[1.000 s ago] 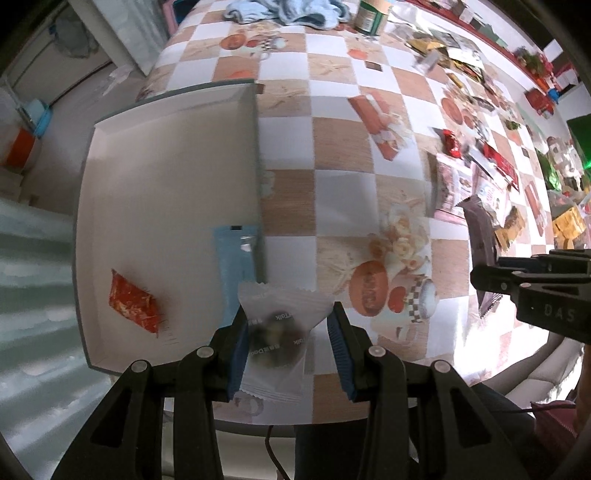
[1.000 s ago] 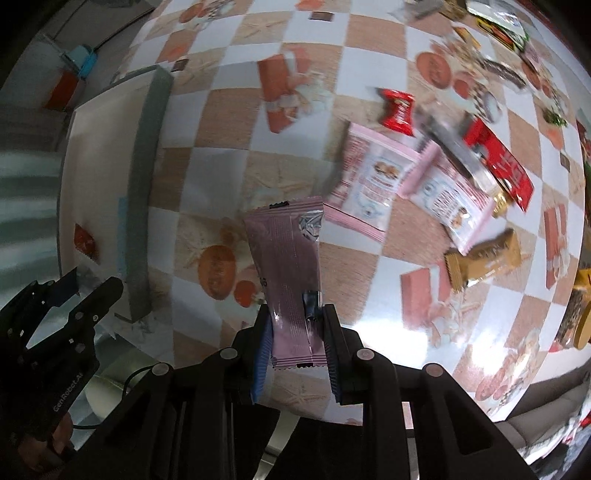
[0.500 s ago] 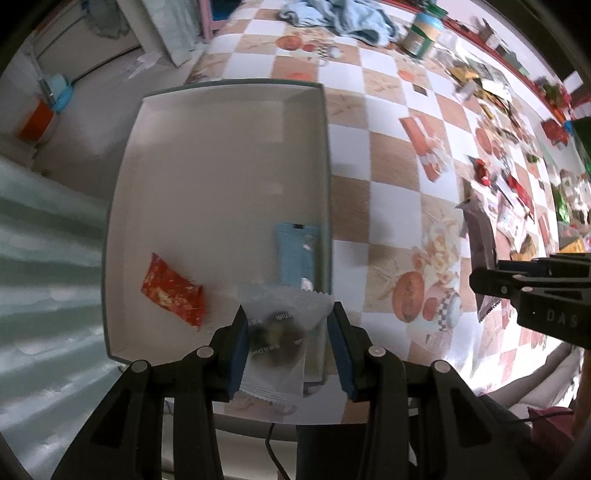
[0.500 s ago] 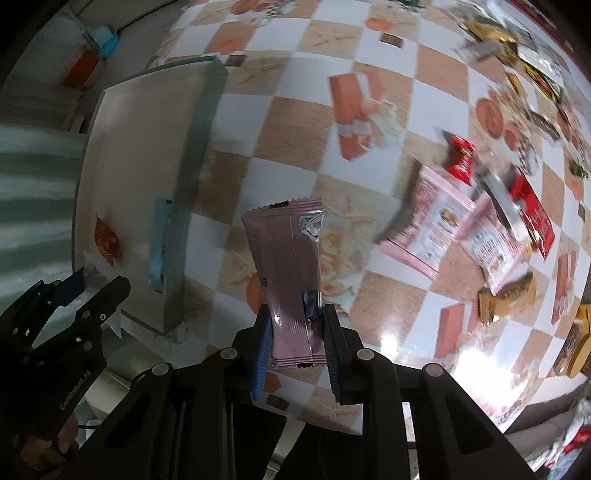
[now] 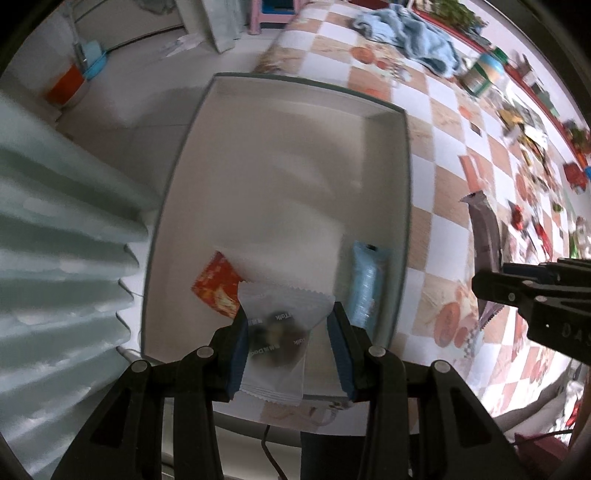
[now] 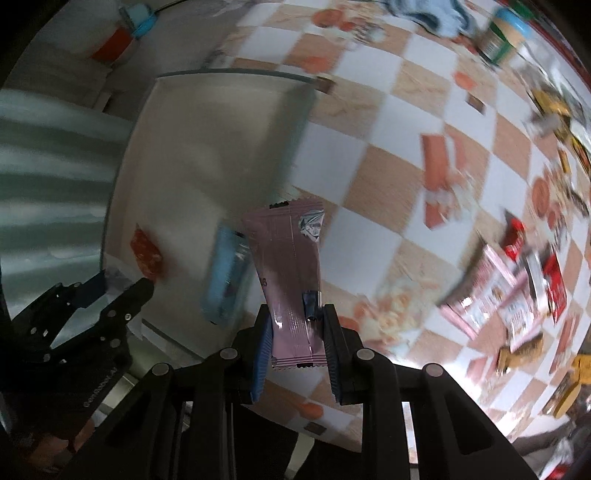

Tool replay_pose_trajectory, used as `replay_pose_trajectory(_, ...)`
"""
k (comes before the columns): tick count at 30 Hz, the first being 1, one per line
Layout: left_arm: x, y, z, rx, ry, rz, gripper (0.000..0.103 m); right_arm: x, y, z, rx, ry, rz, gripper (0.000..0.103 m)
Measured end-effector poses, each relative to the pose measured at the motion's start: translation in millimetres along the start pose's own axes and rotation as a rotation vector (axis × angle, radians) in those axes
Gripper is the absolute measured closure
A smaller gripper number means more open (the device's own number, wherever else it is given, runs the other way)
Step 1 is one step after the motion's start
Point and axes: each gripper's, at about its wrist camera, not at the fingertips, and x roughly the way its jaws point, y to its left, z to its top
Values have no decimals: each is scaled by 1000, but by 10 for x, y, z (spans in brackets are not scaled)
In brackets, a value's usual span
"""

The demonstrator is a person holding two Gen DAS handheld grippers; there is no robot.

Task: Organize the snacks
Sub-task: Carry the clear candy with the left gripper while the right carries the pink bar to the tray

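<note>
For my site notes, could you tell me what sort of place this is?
Probably a home dining or kitchen area: a table with a food-print checkered cloth, scattered snack packets, a jar and a blue towel.

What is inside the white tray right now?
Inside the white tray lie a red packet and a blue packet. The clear wrapper in the left gripper hides part of the floor.

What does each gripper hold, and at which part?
Left gripper: a clear packet, by its side edges. Right gripper: a pink packet, by its lower end.
</note>
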Motion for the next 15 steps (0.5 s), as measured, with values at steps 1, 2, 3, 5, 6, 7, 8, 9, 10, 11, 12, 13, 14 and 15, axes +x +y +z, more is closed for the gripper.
replay_pose_trajectory(1,4,34,18,-7,-1,0,59,2,40,27,-8,0,1,75)
replay_pose_trajectory(2,8,56,31,-11,-2,1,59,2,85,65,-18,0,4,75)
replay_pose_trajectory(3,16,75,45,-14,-3,3,59,6,117,86,-24,1,6,75)
replay_pose_trajectory(5,42,105,68,-20,-2,5,59,35,193,134,-40,5,11,75)
replay_pose_trajectory(6,49,116,74,-22,-1,7,59,44,228,157,-49,7,14,75)
replay_pose_trajectory(7,65,128,83,-24,0,10,59,56,267,182,-58,10,15,75)
replay_pose_trajectory(8,78,142,88,-27,2,10,59,74,287,199,-65,12,16,75)
replay_pose_trajectory(9,101,157,94,-33,7,11,59,81,301,202,-70,14,17,75)
replay_pose_trajectory(10,119,164,99,-37,10,12,59,94,330,223,-77,17,18,75)
replay_pose_trajectory(11,141,178,101,-41,15,13,59,135,347,212,-80,20,20,75)
replay_pose_trajectory(12,160,186,102,-43,18,14,59,152,366,227,-84,25,23,75)
replay_pose_trajectory(13,189,200,102,-47,25,16,59,176,384,234,-87,30,25,75)
replay_pose_trajectory(14,213,208,103,-50,30,17,59,203,391,243,-89,34,27,75)
replay_pose_trajectory(15,240,216,109,-53,35,18,59,227,404,255,-92,40,29,75)
